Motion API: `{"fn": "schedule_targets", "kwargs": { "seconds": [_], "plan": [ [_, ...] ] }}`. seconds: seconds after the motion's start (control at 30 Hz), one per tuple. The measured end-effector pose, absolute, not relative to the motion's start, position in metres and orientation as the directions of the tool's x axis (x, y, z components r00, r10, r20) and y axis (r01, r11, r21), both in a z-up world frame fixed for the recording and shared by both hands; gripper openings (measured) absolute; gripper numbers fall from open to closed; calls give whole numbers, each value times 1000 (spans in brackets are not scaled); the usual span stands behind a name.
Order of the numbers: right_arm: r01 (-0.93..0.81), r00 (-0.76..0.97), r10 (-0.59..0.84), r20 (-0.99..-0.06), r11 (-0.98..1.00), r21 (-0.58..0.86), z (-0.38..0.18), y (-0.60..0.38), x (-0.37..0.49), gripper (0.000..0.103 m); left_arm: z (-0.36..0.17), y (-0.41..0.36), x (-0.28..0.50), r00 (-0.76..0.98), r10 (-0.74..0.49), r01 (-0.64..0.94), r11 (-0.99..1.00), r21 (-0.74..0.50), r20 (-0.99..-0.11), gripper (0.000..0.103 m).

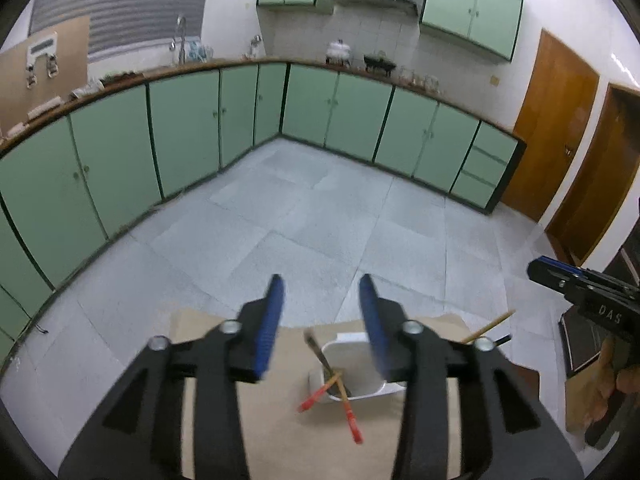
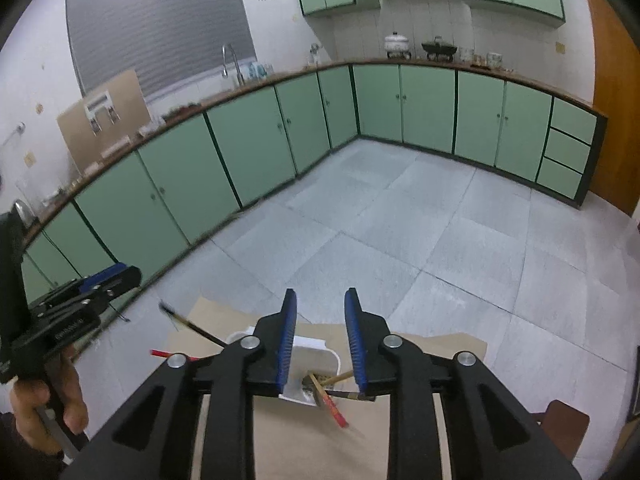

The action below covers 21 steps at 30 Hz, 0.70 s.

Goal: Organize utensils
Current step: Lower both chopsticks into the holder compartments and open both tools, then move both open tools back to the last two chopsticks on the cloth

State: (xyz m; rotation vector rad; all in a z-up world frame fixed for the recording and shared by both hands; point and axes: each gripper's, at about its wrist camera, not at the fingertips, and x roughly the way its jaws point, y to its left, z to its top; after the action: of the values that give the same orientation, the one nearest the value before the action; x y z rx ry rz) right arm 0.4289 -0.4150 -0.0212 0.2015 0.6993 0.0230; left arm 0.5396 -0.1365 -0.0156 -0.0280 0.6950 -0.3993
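A white rectangular container [image 1: 352,364] stands on a brown cardboard-covered table [image 1: 280,432]. Several brushes lean in it, two with red handles [image 1: 352,424] and one dark brush [image 1: 316,350]. More brush handles [image 1: 486,330] stick out to its right. My left gripper [image 1: 322,304] is open and empty above the container. My right gripper [image 2: 320,312] is open and empty above the same container [image 2: 316,354], where a red-handled brush [image 2: 334,410] and a dark brush [image 2: 188,324] show. Each gripper appears at the other view's edge [image 1: 580,284] [image 2: 80,296].
Green base cabinets [image 1: 180,120] run along the walls under a brown countertop with a pot and a wok. A grey tiled floor [image 1: 320,208] lies beyond the table. Wooden doors [image 1: 560,120] stand at the right. A brown chair back [image 2: 564,428] is near the table's right side.
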Motion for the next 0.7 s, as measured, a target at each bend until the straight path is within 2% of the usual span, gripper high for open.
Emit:
{"fn": "schedule_targets", "kwargs": {
  "seconds": [0.03,0.1,0.2,0.27,0.37,0.5,0.7],
  "plan": [
    [45,777,87,-624,980,193,-15,-417,420,27,-7,-128,531,706,-367,349,924,-153,-605,46],
    [32,802,91,-590,980,195,-1,-419,396,30,6,-115,511,729,-363,355,925,-133,-580,57],
    [-4,851,95,-516,984,176,16,-419,335,34,22,-91,469,773,-336,354,932,-74,-538,69],
    [-20,878,87,-471,989,145,17,-416,294,44,22,-73,436,791,-330,352,934,-58,-516,79],
    [-24,904,62,-422,995,94,-1,-404,231,52,7,-49,385,802,-325,351,935,-45,-502,82],
    [-7,908,26,-417,999,47,-62,-379,153,55,-40,-19,323,798,-316,319,944,-85,-513,85],
    [46,830,30,-556,991,122,-220,-333,66,55,-141,1,233,780,-243,262,964,-51,-577,86]
  ]
}}
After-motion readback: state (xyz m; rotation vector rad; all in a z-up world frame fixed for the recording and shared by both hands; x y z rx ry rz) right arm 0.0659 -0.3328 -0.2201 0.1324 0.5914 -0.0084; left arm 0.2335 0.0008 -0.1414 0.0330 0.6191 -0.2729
